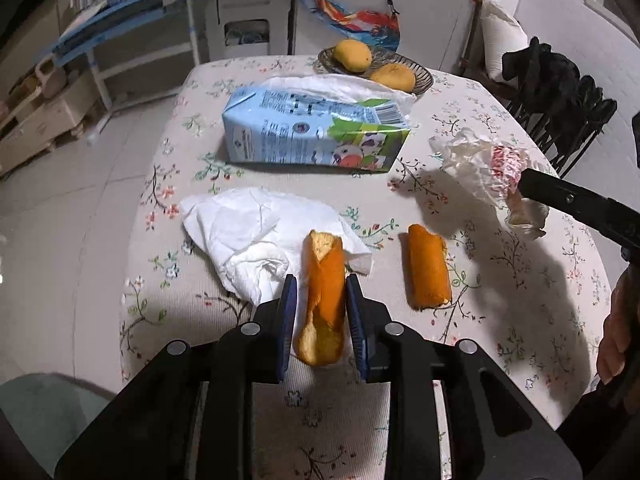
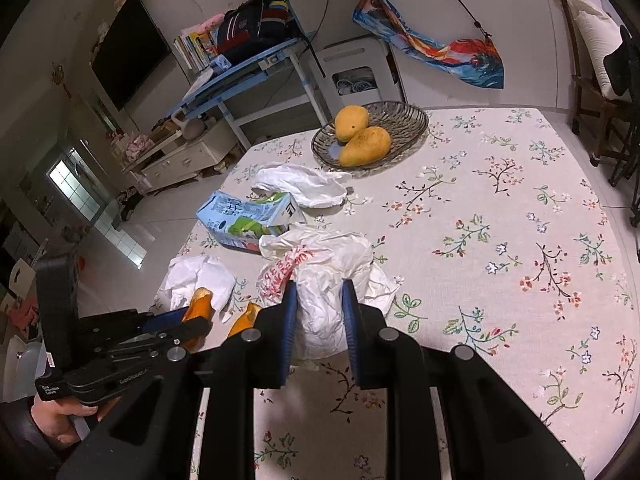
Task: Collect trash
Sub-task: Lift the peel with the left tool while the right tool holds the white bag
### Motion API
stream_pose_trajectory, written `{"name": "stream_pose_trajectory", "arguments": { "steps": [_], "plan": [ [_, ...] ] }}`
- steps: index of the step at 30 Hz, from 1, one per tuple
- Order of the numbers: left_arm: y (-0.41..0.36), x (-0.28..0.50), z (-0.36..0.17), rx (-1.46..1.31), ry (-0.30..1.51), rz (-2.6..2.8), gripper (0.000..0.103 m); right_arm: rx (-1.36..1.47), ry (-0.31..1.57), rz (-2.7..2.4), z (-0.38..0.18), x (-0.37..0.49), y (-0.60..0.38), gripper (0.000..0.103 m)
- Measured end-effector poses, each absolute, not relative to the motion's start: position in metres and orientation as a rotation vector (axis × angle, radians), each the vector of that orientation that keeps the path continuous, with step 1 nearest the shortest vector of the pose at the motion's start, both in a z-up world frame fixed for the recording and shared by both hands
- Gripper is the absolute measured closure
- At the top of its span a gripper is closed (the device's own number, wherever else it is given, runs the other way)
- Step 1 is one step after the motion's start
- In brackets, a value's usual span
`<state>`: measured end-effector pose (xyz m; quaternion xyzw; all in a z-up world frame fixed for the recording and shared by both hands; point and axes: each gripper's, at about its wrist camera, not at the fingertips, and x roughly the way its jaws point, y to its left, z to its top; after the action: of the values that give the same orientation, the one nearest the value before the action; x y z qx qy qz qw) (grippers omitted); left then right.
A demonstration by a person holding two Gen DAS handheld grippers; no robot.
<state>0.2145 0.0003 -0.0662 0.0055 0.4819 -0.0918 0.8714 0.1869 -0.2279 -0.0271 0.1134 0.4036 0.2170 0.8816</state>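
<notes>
Left gripper (image 1: 321, 304): blue pads clamped on a peel (image 1: 323, 300), lengthwise between them, on the floral table (image 1: 520, 320).
Right gripper (image 2: 319, 312): pads closed on a crumpled bag (image 2: 324, 280) with red print.
Second peel (image 1: 428, 266): just right of the left gripper.
Tissue (image 1: 244, 236): left, touching the held peel.
Carton (image 1: 316, 132): beyond, on its side.
Basket (image 2: 404, 114): far end, two mangoes (image 2: 362, 140).
</notes>
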Motion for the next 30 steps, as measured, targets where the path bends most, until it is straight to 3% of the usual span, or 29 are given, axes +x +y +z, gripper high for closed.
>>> {"name": "stream_pose_trajectory", "arguments": {
  "steps": [7,20,24,30],
  "plan": [
    [-0.003,0.204,-0.046,0.04,0.925,-0.191,0.089,0.244,0.84,0.448,-0.026,0.185,-0.229,0.08],
    [-0.017,0.198,-0.059,0.124,0.948,-0.212,0.09,0.262,0.849,0.443,-0.028,0.176,-0.234,0.08],
    [-0.021,0.191,-0.05,0.151,0.914,-0.217,0.1,0.273,0.847,0.441,-0.028,0.175,-0.236,0.08],
    [-0.011,0.178,-0.032,0.068,0.864,-0.233,0.101,0.298,0.826,0.438,-0.023,0.167,-0.242,0.08]
  ]
}}
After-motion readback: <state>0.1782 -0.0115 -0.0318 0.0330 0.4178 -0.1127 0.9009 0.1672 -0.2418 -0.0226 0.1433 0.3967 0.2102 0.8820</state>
